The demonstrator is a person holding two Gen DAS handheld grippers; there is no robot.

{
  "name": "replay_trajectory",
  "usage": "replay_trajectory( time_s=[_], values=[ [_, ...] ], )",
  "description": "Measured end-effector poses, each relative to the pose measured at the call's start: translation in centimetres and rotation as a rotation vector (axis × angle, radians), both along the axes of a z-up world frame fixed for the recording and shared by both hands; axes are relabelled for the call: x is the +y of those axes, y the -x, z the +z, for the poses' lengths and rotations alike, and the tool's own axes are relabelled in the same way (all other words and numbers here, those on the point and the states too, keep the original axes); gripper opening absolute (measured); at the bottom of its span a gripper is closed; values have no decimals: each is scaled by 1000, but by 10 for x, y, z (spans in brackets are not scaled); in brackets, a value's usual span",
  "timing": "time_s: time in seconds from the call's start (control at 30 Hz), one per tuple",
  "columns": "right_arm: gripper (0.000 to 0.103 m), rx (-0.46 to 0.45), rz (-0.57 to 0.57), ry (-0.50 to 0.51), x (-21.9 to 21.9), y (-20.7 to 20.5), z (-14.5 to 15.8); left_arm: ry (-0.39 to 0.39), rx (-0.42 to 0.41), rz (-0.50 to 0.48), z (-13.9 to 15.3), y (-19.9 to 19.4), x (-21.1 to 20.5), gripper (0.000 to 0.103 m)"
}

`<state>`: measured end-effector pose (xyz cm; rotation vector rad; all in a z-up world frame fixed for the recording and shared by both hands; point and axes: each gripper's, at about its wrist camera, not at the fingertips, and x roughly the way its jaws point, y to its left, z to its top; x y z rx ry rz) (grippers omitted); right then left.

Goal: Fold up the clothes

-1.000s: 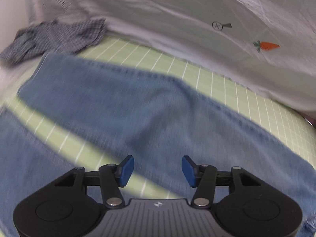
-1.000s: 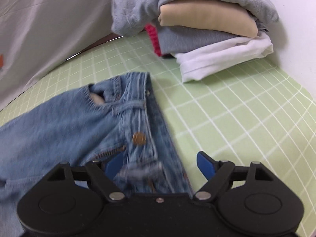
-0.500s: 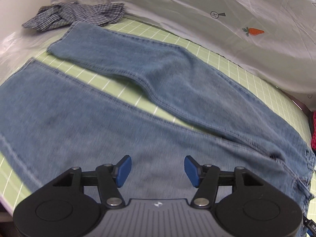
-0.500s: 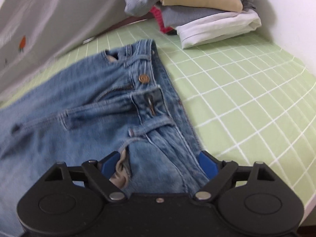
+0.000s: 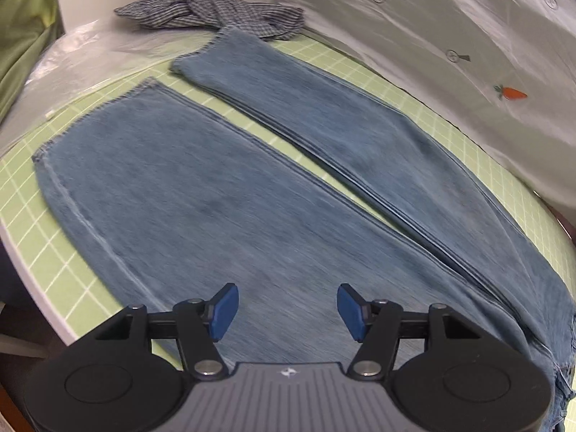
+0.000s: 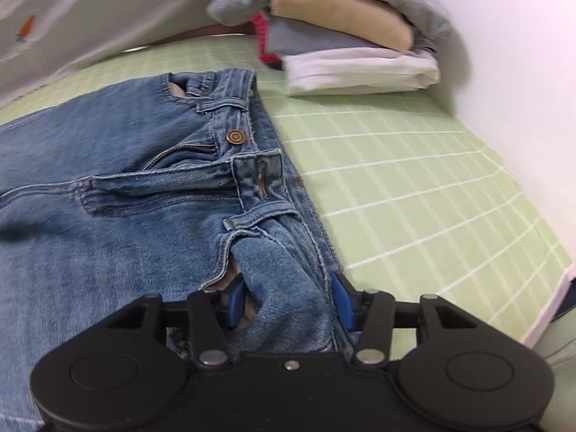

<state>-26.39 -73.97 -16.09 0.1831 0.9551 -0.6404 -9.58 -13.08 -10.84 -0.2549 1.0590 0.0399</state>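
Blue jeans (image 5: 216,198) lie flat on the green grid mat (image 5: 46,262), both legs stretched away toward the far left. My left gripper (image 5: 284,311) hovers open over the near leg's upper part, with nothing between its blue pads. In the right wrist view the jeans' waistband (image 6: 248,180) shows its button, open fly and belt loops. My right gripper (image 6: 287,300) sits at the near hip corner. One pad is in the pocket opening, the other at the outer waistband edge, and a bunched denim fold fills the gap.
A crumpled checked shirt (image 5: 212,10) lies beyond the leg hems. A white buttoned shirt with a carrot print (image 5: 450,36) runs along the far side. A stack of folded clothes (image 6: 352,36) stands at the far right. The table's edge (image 6: 547,316) is close on the right.
The left gripper pulled back and rose, so both legs now show in full. The right gripper drew back to the hip corner and its fingers narrowed onto the denim fold.
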Motion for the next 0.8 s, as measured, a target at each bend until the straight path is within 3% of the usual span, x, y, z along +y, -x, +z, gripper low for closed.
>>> replay_trajectory(
  time_s=[0.03, 0.1, 0.17, 0.23, 0.3, 0.37, 0.57, 0.8],
  values=[
    [63, 4, -17, -16, -6, 0, 0, -1, 4, 7, 0, 0, 4, 66],
    [64, -9, -52, -49, -10, 2, 3, -2, 12, 23, -3, 0, 14, 66],
    [72, -35, -91, -78, -10, 5, 8, 10, 16, 41, -5, -1, 25, 66],
    [82, -78, -141, -93, -3, 12, 14, 28, 22, 50, -8, -3, 38, 66],
    [84, -134, -185, -134, 7, 19, 20, 44, 30, 58, -10, -7, 50, 67],
    [92, -197, -236, -207, 18, 27, 24, 52, 33, 56, -12, -9, 60, 67],
    [98, -326, -388, -439, 50, 47, 14, 74, 48, 47, -19, -17, 85, 74],
    [100, -457, -506, -686, 84, 66, -2, 121, 81, 23, -27, -26, 101, 74]
  ],
)
